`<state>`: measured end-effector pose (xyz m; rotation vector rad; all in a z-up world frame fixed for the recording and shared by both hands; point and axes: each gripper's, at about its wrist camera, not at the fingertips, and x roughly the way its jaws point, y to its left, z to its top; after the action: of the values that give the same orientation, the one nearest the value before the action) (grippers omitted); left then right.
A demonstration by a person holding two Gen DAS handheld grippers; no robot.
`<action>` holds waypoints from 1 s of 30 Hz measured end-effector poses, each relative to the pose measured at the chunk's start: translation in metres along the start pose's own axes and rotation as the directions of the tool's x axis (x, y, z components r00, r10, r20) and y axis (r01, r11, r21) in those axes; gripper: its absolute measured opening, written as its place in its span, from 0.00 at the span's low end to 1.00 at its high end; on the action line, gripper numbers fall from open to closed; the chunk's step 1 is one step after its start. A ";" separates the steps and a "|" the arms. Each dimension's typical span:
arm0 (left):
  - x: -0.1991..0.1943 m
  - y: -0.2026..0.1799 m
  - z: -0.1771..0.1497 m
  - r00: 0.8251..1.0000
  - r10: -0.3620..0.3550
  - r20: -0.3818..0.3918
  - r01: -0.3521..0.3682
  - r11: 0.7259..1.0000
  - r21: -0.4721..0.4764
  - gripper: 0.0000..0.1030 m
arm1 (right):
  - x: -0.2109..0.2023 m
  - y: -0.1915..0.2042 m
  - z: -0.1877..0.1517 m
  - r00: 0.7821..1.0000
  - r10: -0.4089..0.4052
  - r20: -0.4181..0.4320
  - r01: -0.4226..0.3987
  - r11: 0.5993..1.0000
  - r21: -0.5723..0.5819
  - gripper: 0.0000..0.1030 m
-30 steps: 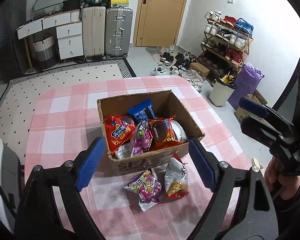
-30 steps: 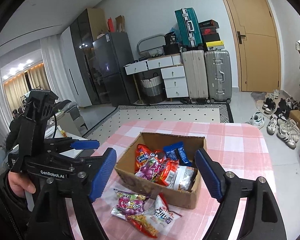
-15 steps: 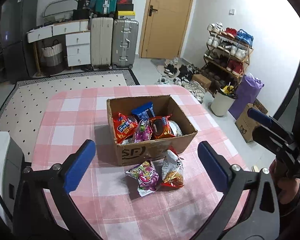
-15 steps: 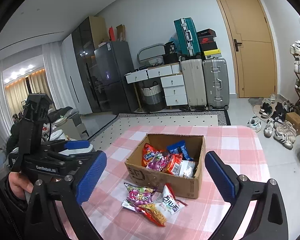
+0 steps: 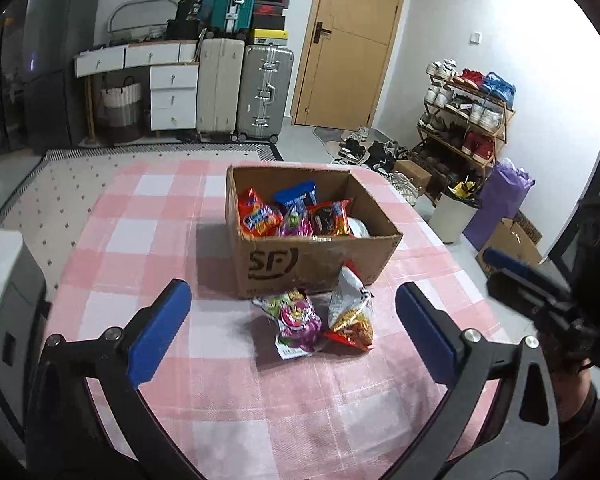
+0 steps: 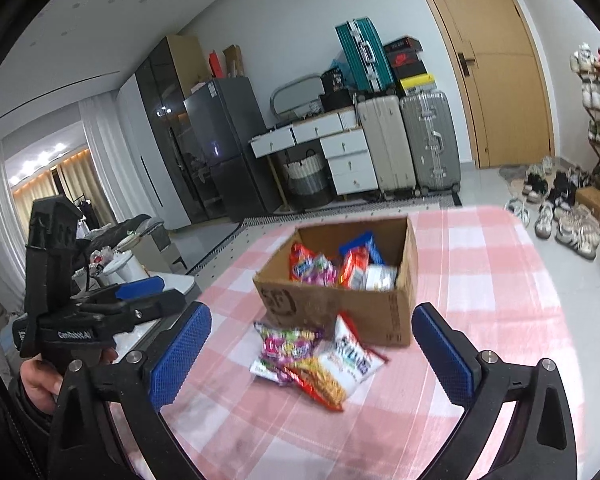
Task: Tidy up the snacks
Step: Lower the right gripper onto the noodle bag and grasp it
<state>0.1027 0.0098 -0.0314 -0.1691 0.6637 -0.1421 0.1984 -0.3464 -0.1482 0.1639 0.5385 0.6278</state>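
Now, with left gripper (image 5: 292, 332) and right gripper (image 6: 312, 354) both wide and empty, lower over purple packet (image 5: 296, 320) near cardboard box (image 5: 312, 260), then pinch mid-bag, clear of red-and-white packet (image 5: 350, 314) touching its right.

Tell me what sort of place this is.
Most likely the entrance or living area of a home. A shoe rack full of shoes stands near a wooden door, suitcases are stacked against the wall, and a refrigerator stands farther along. The table's pink checked cloth looks domestic too.
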 end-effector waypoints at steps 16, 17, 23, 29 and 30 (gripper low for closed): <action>0.080 0.039 -0.059 0.996 0.016 -0.091 -0.025 0.995 -0.096 0.99 | 0.079 -0.041 -0.056 0.983 0.049 -0.175 -0.021 0.987 0.162 0.99; 0.084 0.040 -0.062 0.995 0.013 -0.097 -0.023 0.995 -0.097 0.99 | 0.084 -0.043 -0.057 0.982 0.050 -0.183 -0.018 0.985 0.173 0.99; 0.105 0.050 -0.073 0.991 0.003 -0.133 -0.019 0.993 -0.118 0.99 | 0.115 -0.050 -0.062 0.968 0.065 -0.244 -0.011 0.977 0.215 0.99; 0.116 0.052 -0.075 0.990 0.001 -0.138 -0.018 0.992 -0.122 0.99 | 0.146 -0.056 -0.063 0.955 0.090 -0.281 -0.012 0.964 0.266 0.99; 0.118 0.052 -0.075 0.990 -0.002 -0.139 -0.016 0.992 -0.122 0.99 | 0.150 -0.056 -0.062 0.954 0.093 -0.285 -0.013 0.963 0.271 0.99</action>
<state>0.1515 0.0310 -0.1706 -0.2773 0.8127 -0.1068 0.2967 -0.3023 -0.2825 0.3427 0.9122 0.6353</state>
